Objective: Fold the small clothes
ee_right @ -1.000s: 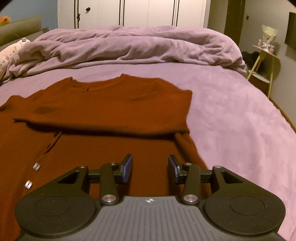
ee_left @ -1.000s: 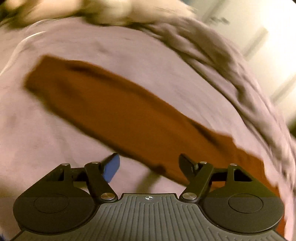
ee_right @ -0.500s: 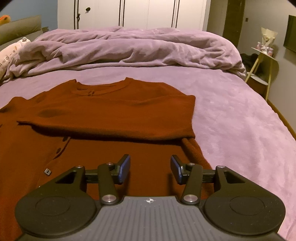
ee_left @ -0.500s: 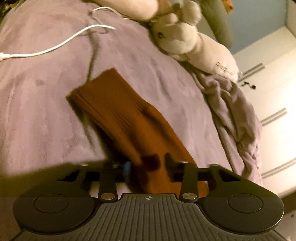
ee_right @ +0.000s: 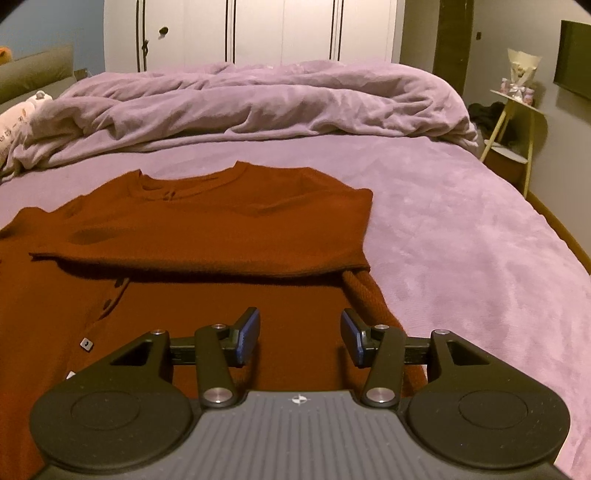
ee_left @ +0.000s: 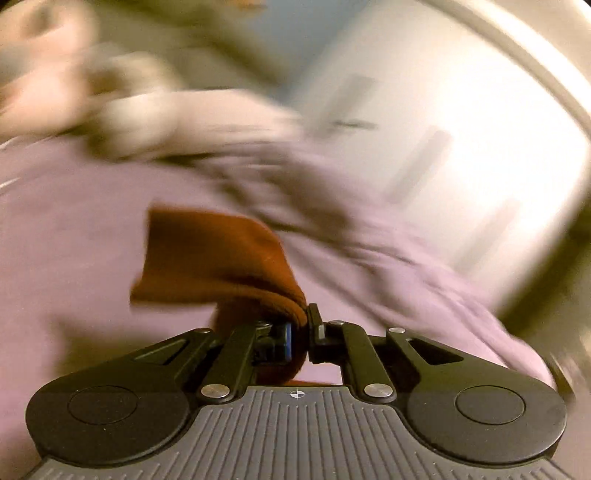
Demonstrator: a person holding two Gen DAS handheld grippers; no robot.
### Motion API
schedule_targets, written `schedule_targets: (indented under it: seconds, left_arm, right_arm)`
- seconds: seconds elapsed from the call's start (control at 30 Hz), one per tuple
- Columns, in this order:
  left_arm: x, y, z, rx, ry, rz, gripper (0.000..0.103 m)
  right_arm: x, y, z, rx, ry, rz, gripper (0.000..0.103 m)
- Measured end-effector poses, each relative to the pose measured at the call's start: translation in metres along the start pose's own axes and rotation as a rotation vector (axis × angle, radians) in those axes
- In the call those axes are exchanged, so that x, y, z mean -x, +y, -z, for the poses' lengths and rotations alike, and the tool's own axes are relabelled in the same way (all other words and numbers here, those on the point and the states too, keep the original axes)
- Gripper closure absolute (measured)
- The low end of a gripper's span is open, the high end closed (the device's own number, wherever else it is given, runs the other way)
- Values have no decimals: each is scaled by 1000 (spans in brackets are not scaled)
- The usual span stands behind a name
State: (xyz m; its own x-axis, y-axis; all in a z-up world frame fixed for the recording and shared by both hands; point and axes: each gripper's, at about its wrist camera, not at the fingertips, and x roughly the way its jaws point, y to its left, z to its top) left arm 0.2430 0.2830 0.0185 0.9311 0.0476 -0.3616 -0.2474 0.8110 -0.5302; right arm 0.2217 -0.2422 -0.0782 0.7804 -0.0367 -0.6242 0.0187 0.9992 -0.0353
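Observation:
A rust-brown buttoned cardigan (ee_right: 207,236) lies on the purple bed, its right side folded over the body. My right gripper (ee_right: 299,334) is open and empty, hovering just above the cardigan's lower part near its right edge. In the blurred left wrist view my left gripper (ee_left: 302,332) is shut on the cardigan's left sleeve (ee_left: 221,258) and holds it lifted above the bedsheet, the cuff end hanging out ahead of the jaws.
A bunched purple duvet (ee_right: 258,103) lies across the far side of the bed. A plush toy (ee_right: 22,114) sits at the far left. White wardrobe doors (ee_right: 251,29) stand behind. A small side table (ee_right: 517,122) stands past the bed's right edge.
My left gripper has closed on the sleeve and lifted it off the bed while swinging fast. My right gripper has drawn back slightly and stayed open.

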Motion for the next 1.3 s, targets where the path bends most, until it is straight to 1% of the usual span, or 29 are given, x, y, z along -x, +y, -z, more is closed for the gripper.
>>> schedule_targets:
  seconds: [0.07,0.13,0.17,0.2,0.23,0.27,0.33,0.4,0.47,0.53,0.57,0.63,0.67,0.73,0.77,0.8,0.87,0.9,0.93,1.0,1.03,1.07,1.1,1.17,1.2,1.23,1.27,1.3]
  left_arm:
    - [-6,-60,17,-106,35,121,93]
    - [-19,-112,46,-208,96,191,90]
    - [-26,-135,65,-275,127,223,85]
    - [-34,-156,89,-356,160,236,67]
    - [-41,-170,109,-412,202,229,43]
    - [-50,-182,134,-463,261,222,41]
    - [-63,-190,172,-524,364,223,42]
    - [-67,-183,192,-540,406,161,42]
    - [-67,-168,194,-515,413,90,39]
    - [-65,-147,185,-446,413,21,30]
    - [-62,-134,179,-406,411,-5,29]
    - [-64,-113,167,-352,411,-50,28]
    - [-59,-105,166,-342,410,-80,28]
    - [-60,-90,158,-335,400,-139,28]
    - [-58,-84,155,-328,396,-154,28]
    - [-58,-79,153,-320,395,-149,28]
    - [-58,-73,152,-315,399,-130,28]
    - [-57,-73,151,-324,394,-125,28]
    - [-56,-72,152,-339,388,-124,27]
    - [-56,-72,153,-366,382,-139,26]
    - [-56,-71,154,-368,380,-141,25]
    - [-58,-69,154,-363,382,-150,24]
    - [-57,-67,155,-348,392,-160,24]
    - [-59,-63,154,-320,396,-151,24]
    - [-59,-63,153,-315,393,-151,24]
    - [-58,-62,152,-310,392,-154,24]
    - [-58,-61,150,-305,391,-160,24]
    - [-58,-60,149,-301,390,-169,24]
  right_arm:
    - [1,0,0,-16,-8,-9,55]
    - [3,-1,1,-30,-16,-24,55]
    - [3,-1,1,-37,-19,-32,55]
    - [4,-1,2,-40,-20,-41,55]
    - [4,-2,2,-44,-19,-51,55]
    - [4,-3,2,-47,-18,-58,55]
    - [3,-7,2,-49,-9,-79,55]
    - [1,-14,1,-60,13,-109,55]
    - [-2,-18,-4,-69,22,-146,55]
    - [-8,-19,-14,-82,26,-195,55]
    - [-11,-17,-20,-96,26,-224,55]
    - [-23,-8,-36,-132,30,-318,55]
    - [-33,-2,-46,-154,35,-367,55]
    - [-56,13,-63,-181,53,-427,55]
    - [-70,22,-71,-194,70,-456,55]
    - [-83,30,-77,-210,91,-478,55]
    - [-116,44,-88,-265,187,-522,56]
    - [-129,49,-90,-306,230,-533,57]
    - [-140,52,-92,-343,253,-551,57]
    - [-149,57,-95,-388,254,-561,59]
    - [-153,60,-98,-406,258,-565,65]
    - [-154,64,-99,-418,265,-566,67]
    - [-156,66,-100,-423,266,-564,73]
    - [-157,73,-104,-399,258,-556,96]
    - [-156,77,-106,-377,258,-550,97]
    - [-149,80,-109,-338,236,-527,97]
    - [-141,80,-114,-306,202,-507,98]
    - [-126,78,-117,-270,145,-498,98]
